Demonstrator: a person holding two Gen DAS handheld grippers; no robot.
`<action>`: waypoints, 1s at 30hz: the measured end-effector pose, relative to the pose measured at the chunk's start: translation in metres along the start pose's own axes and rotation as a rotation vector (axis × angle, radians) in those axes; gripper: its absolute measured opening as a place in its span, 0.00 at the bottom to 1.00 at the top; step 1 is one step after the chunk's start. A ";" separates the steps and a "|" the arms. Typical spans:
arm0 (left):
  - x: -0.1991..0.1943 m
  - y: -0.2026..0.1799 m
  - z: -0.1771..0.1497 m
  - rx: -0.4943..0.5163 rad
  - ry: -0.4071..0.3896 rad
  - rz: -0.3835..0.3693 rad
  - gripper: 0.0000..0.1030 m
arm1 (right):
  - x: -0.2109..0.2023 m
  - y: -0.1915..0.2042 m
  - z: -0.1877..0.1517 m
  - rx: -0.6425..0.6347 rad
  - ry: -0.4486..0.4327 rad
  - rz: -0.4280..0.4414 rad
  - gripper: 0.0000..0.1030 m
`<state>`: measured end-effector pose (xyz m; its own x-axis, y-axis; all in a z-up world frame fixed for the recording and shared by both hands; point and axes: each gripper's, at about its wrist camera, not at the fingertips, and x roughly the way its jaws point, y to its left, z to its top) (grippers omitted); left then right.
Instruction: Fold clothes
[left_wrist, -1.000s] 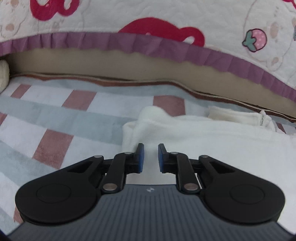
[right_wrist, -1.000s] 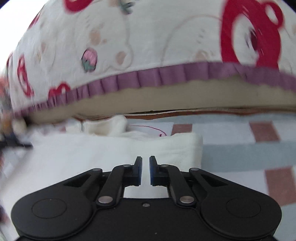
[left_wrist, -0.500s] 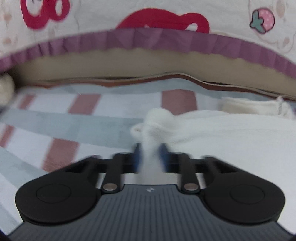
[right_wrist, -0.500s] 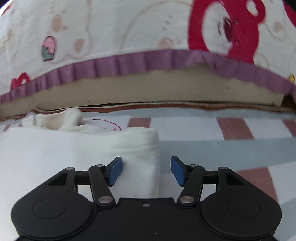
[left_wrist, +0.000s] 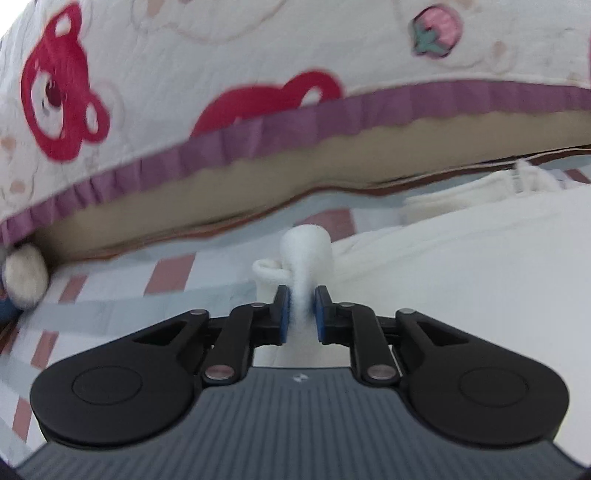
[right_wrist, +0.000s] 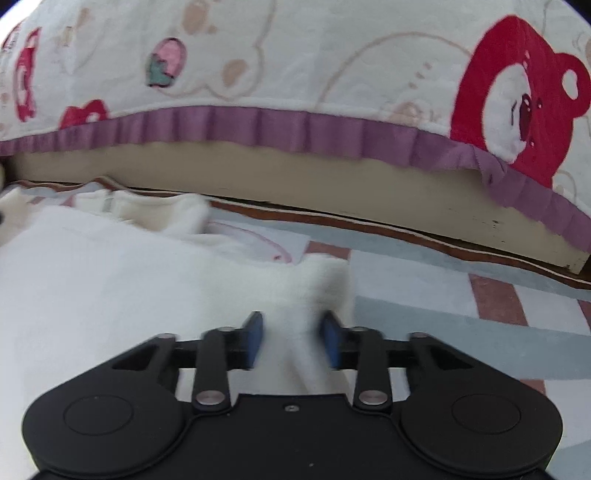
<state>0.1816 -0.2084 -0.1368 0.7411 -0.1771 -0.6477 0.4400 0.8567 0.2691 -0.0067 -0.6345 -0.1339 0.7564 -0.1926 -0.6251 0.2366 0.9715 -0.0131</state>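
A white fleece garment lies spread on the checked sheet. My left gripper is shut on its left corner, and the pinched cloth bulges up past the blue pads. In the right wrist view the same garment fills the left half. Its right corner sits between the fingers of my right gripper, whose jaws are closing around the cloth. The pads look blurred, and a firm pinch does not show.
A bear-print quilt with a purple frill hangs over a beige mattress edge close behind. A smaller cream cloth lies at the garment's far side. A pale plush object sits far left.
The left gripper took hold of the left corner and rolled, raising the cloth. The right gripper went from shut to wide open, moved onto the right corner, and its jaws are narrowing.
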 end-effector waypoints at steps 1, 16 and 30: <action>0.005 0.000 0.001 0.016 0.025 0.023 0.09 | -0.003 -0.001 0.001 0.000 -0.015 0.002 0.27; 0.004 -0.020 0.034 0.091 -0.024 0.250 0.09 | -0.002 -0.021 0.045 0.087 -0.187 -0.054 0.06; -0.041 -0.127 -0.030 0.262 0.101 -0.130 0.20 | -0.011 0.004 0.062 -0.043 0.022 -0.152 0.48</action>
<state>0.0805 -0.2951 -0.1655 0.6213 -0.2167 -0.7530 0.6534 0.6737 0.3453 0.0235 -0.6366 -0.0789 0.7005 -0.3352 -0.6301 0.3207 0.9365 -0.1417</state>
